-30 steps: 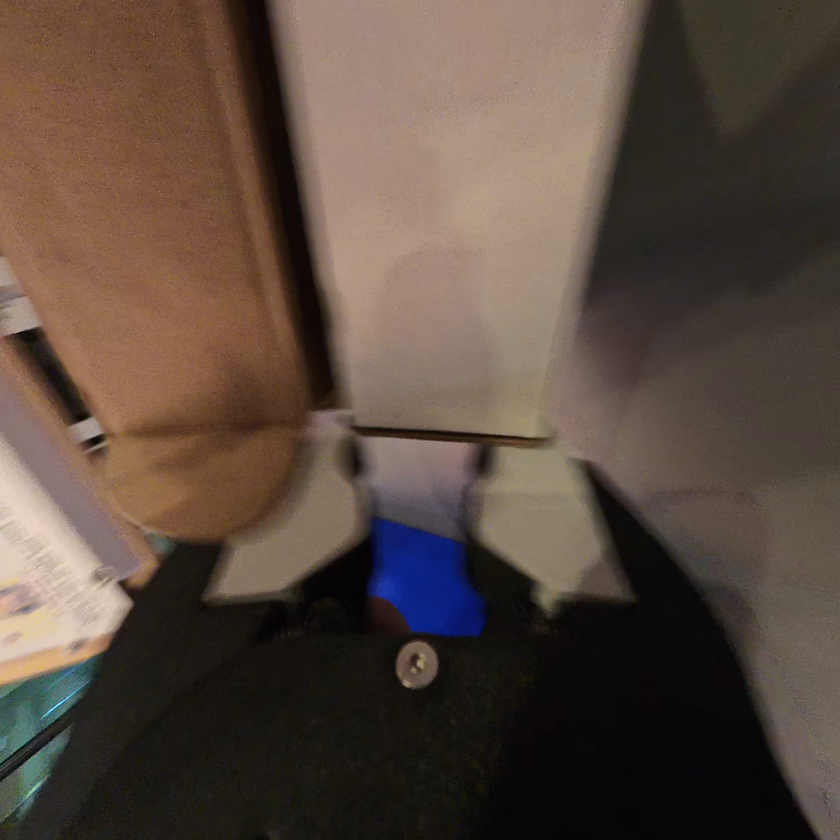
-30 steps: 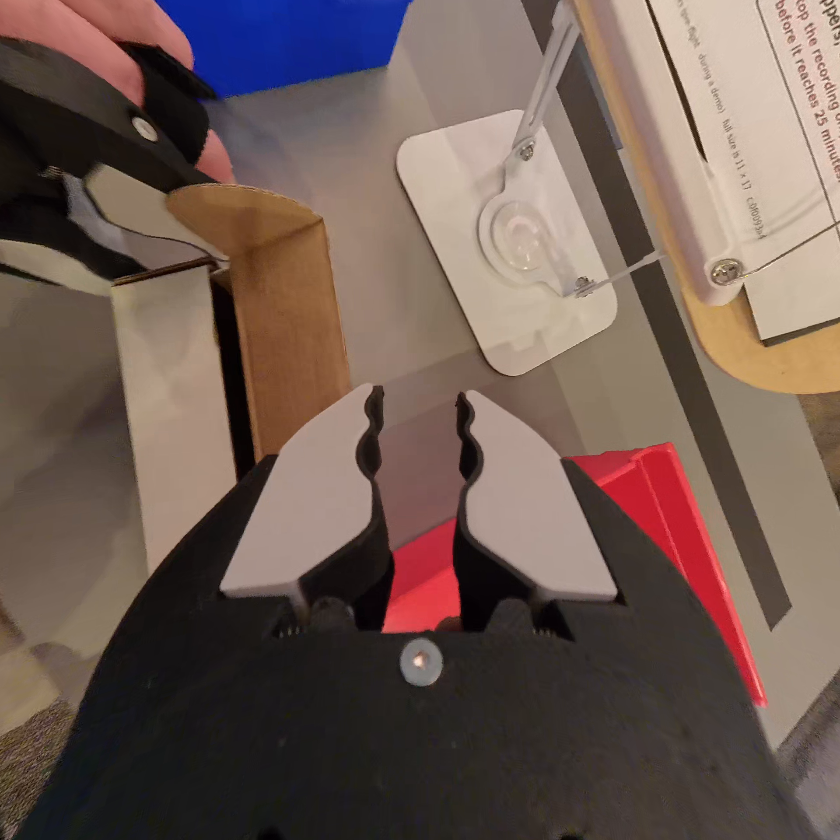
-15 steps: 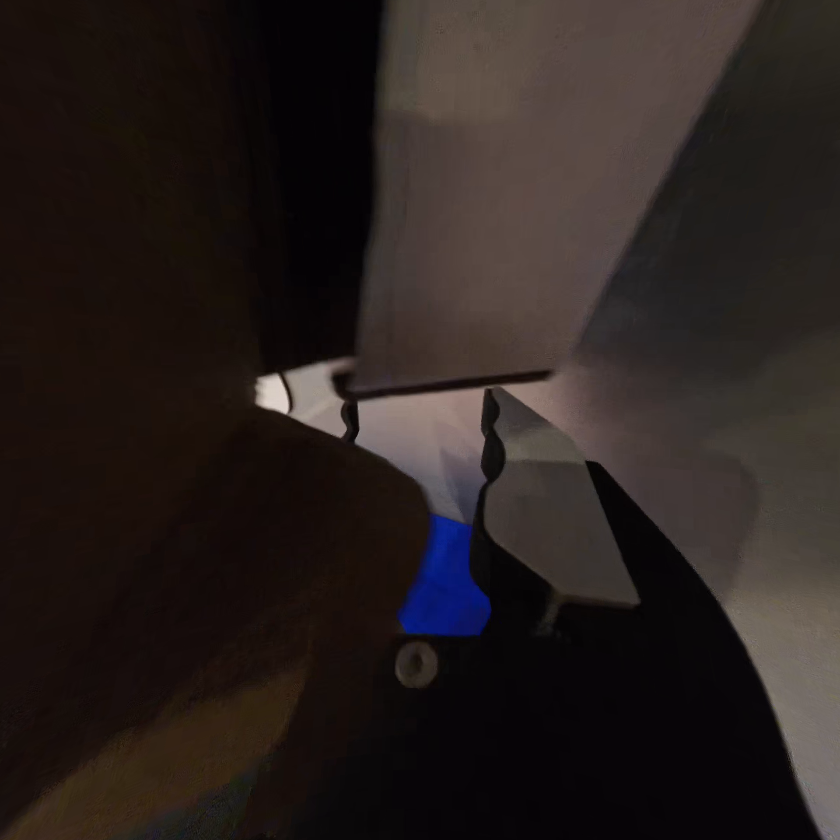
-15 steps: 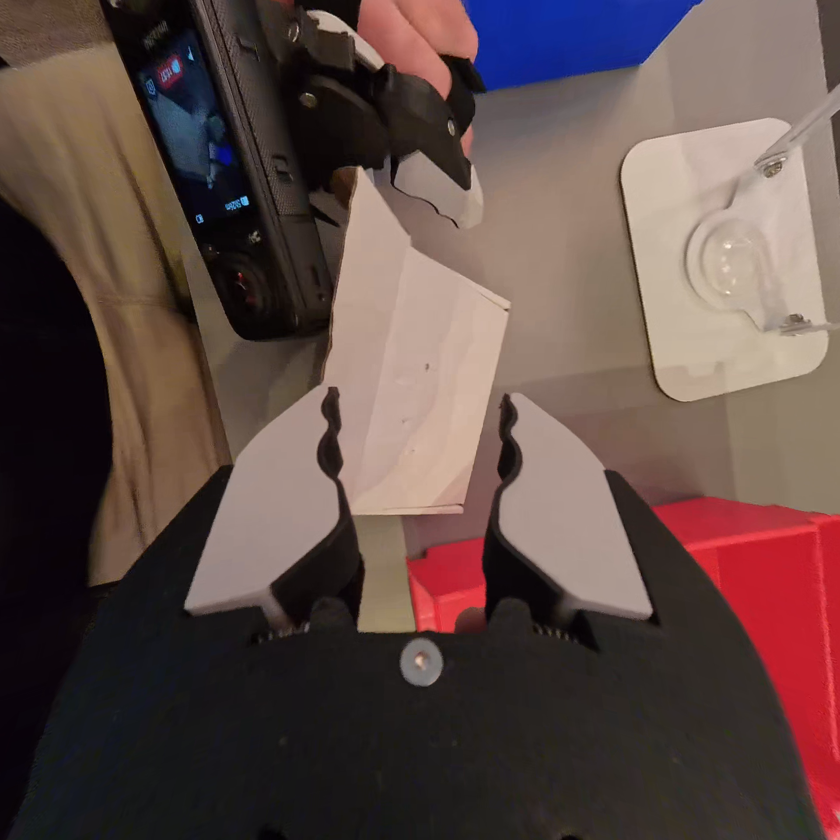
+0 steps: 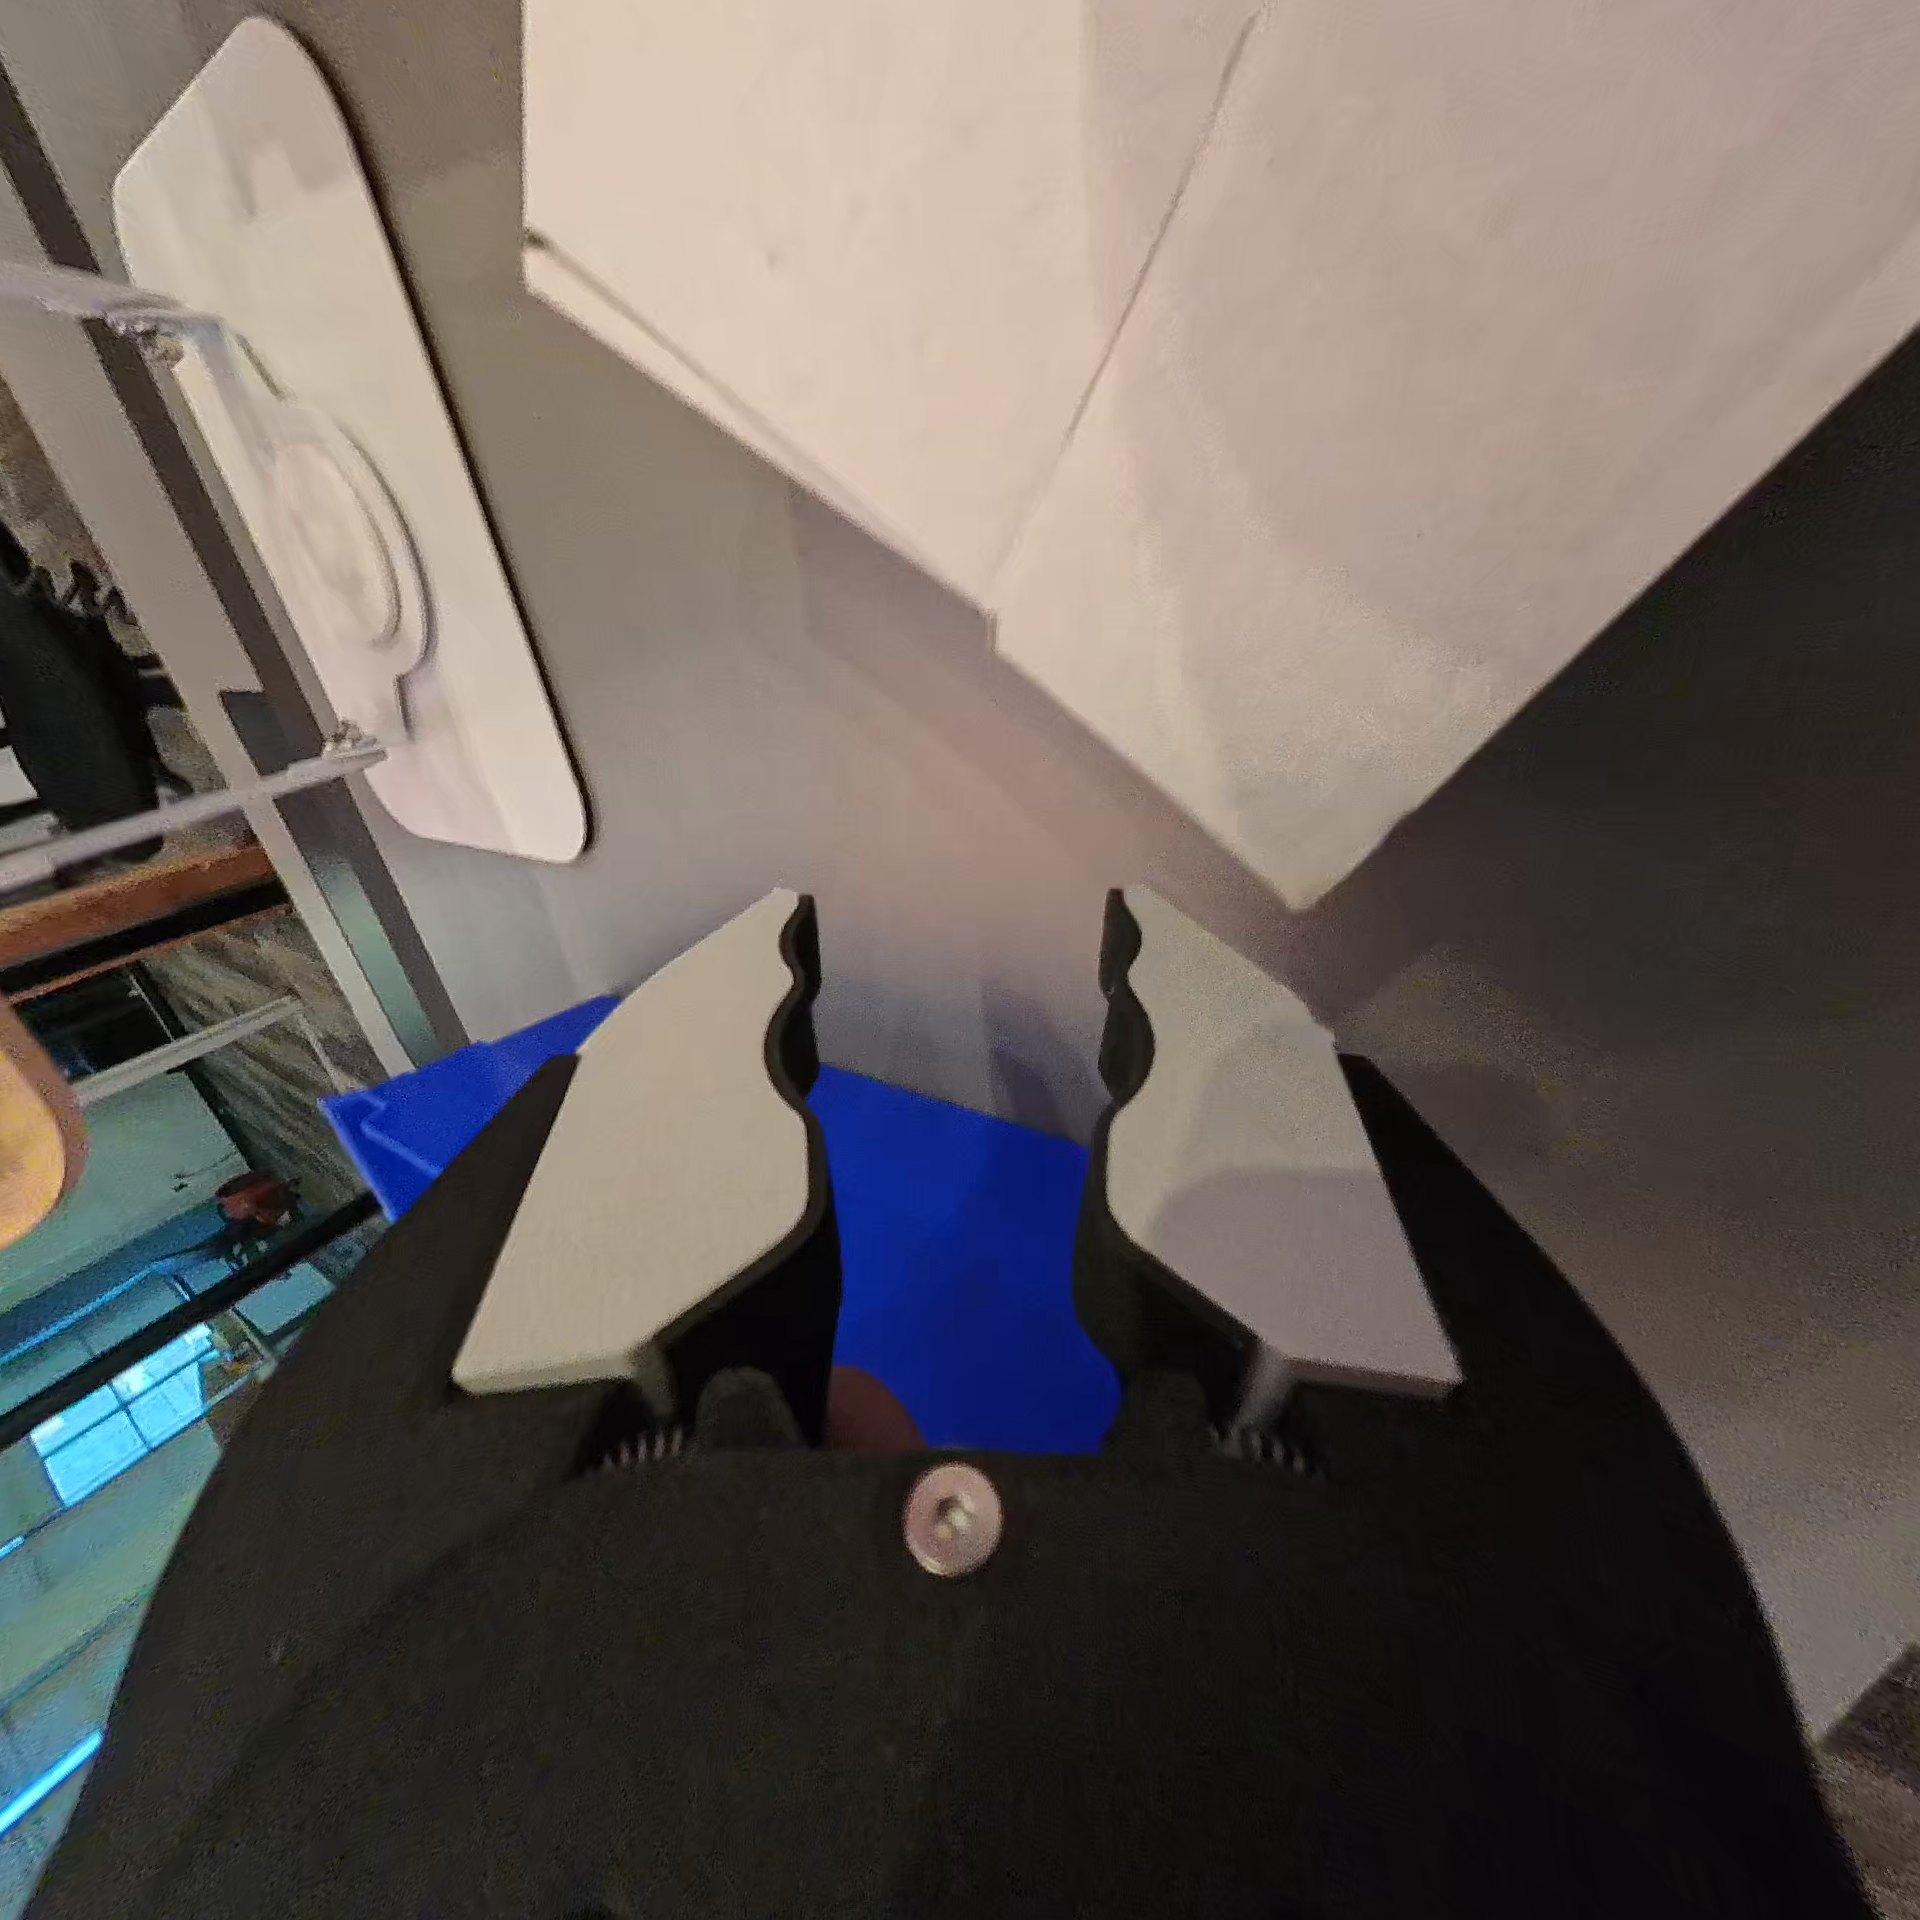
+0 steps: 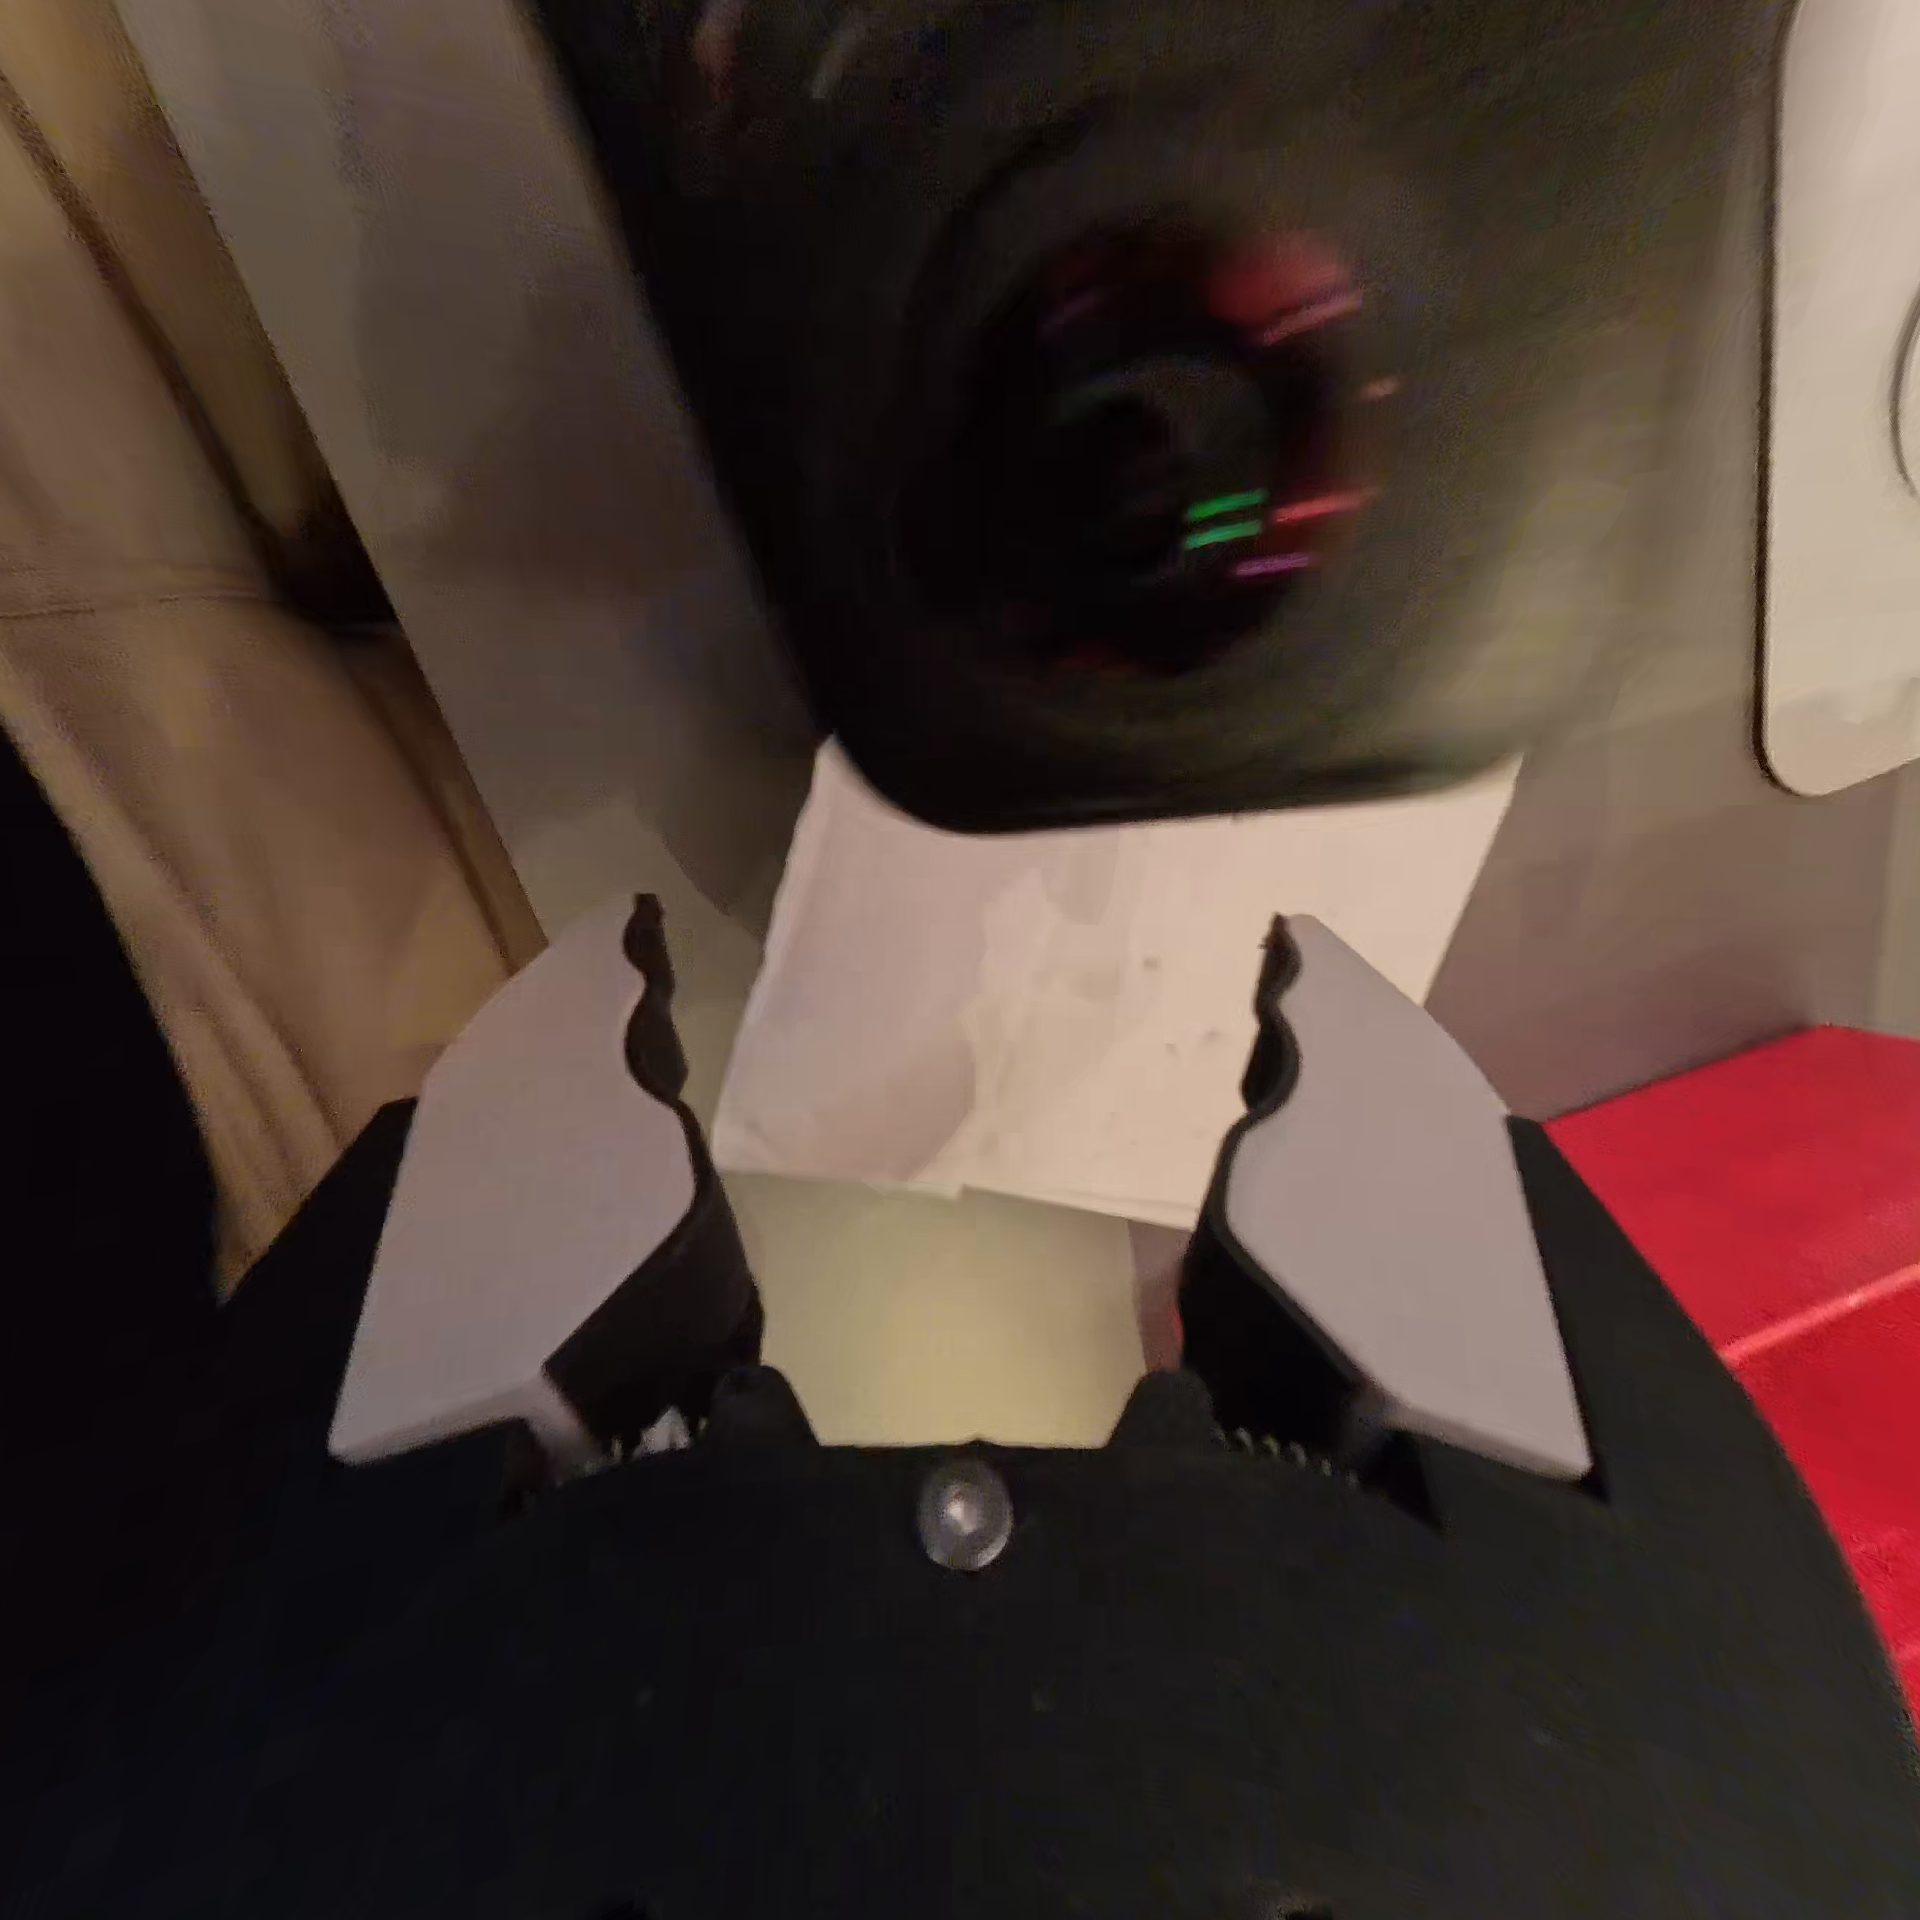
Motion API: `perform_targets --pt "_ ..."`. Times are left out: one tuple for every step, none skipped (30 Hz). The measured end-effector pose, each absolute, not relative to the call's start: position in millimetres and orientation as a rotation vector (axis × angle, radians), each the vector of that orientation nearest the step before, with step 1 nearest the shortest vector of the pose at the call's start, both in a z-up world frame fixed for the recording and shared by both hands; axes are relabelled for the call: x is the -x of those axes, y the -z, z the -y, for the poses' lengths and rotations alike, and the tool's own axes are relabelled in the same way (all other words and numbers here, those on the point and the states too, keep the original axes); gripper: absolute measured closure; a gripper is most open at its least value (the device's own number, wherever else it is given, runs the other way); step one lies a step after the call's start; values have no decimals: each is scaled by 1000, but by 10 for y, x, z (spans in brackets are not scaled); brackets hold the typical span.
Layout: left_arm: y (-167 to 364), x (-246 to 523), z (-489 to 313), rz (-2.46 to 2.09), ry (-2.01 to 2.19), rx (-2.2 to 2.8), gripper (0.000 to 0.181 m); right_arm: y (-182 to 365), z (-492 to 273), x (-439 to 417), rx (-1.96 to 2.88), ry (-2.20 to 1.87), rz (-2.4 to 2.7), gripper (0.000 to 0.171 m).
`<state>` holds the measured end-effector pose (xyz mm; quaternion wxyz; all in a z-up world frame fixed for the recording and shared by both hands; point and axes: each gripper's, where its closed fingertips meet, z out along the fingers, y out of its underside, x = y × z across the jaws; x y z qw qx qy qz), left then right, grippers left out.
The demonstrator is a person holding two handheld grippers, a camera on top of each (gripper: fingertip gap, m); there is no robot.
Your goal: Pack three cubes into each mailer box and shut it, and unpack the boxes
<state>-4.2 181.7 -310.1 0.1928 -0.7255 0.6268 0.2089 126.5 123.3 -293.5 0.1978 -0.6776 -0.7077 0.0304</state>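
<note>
Lying just beyond the open left gripper [image 5: 956,925], the mailer box [image 5: 1195,416].

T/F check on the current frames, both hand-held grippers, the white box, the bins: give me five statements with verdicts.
1. The left hand-held gripper is open. True.
2. It clamps the white mailer box. False: nothing sits between its jaws.
3. A blue bin shows behind its fingers. True.
4. The right hand-held gripper is shut. False: its jaws stand wide apart.
5. The bin at the right wrist view's right edge is green. False: the red bin.
</note>
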Motion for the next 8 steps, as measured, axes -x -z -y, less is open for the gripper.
perform_targets --pt "3073 84 -1805 -1741 -589 2045 129 2998 -1209 -1242 1868 -39 1977 62" --pt "3055 118 -1781 -1731 -584 2053 129 3044 -1238 -1242 1842 60 1956 62" --pt "3042 148 -1758 -1721 -580 2059 128 3064 -1279 -1245 1805 158 1932 67" --pt "3025 176 -1739 -1711 -583 2057 128 3067 -1310 -1240 1756 223 1917 78" --pt "3007 199 -1717 -1704 -587 2053 128 3056 -1334 -1236 1708 262 1910 92" --pt "2989 205 -1690 -1700 -581 2042 128 3049 -1342 -1230 1673 271 1914 111" --pt "2967 200 -1658 -1696 -571 2027 128 3046 -1339 -1229 1654 262 1927 127" --pt "2934 192 -1630 -1684 -564 2012 128 3011 -1350 -1236 1641 258 1924 131"
